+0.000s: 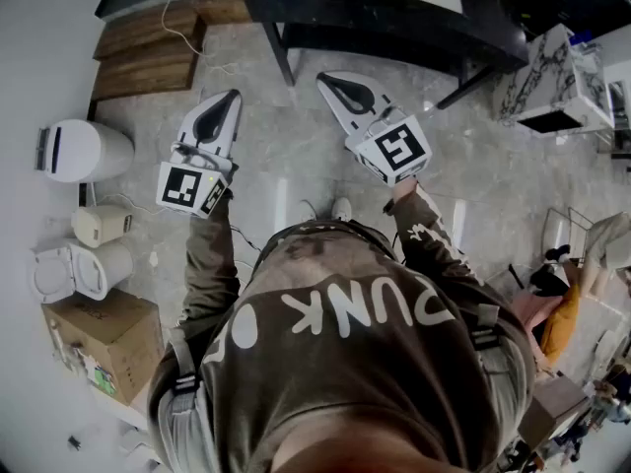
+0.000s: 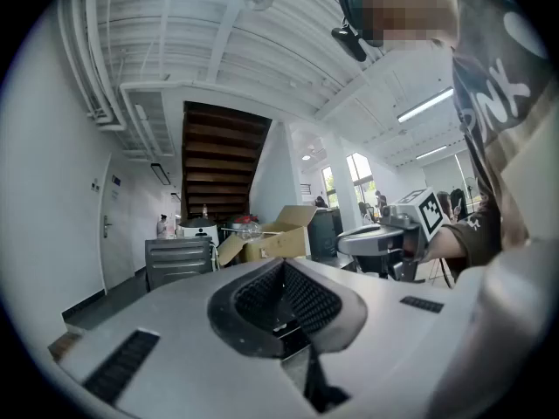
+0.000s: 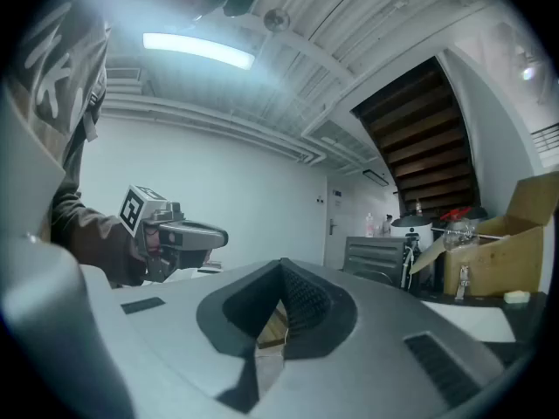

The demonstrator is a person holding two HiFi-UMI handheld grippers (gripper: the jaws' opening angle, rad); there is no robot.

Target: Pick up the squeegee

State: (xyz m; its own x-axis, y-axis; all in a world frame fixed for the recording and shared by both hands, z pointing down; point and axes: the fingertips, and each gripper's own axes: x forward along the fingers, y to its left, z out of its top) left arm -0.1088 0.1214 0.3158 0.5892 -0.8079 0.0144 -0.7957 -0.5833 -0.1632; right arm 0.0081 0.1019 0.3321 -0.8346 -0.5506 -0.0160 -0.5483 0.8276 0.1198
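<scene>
We look steeply down on a pale grey stone floor (image 1: 296, 166) that fills the view. At 6 o'clock a person's brown shirt (image 1: 345, 333) with white lettering takes up the lower half. A long dark worktop (image 1: 394, 23) runs across 12 o'clock, and wooden steps (image 1: 148, 52) sit at 11 o'clock. An open cardboard box (image 1: 99, 338) stands at 8 o'clock, with a white bin (image 1: 84, 151) at 9 o'clock. The left tool (image 1: 229, 104) is held level at 11 o'clock from centre. The right tool (image 1: 330, 84) is held level at 1 o'clock, well apart from it. Both tools are clenched with their ribbed tips meeting, and nothing is gripped between them. We cannot tell where the squeegee lies, since no view shows it.
</scene>
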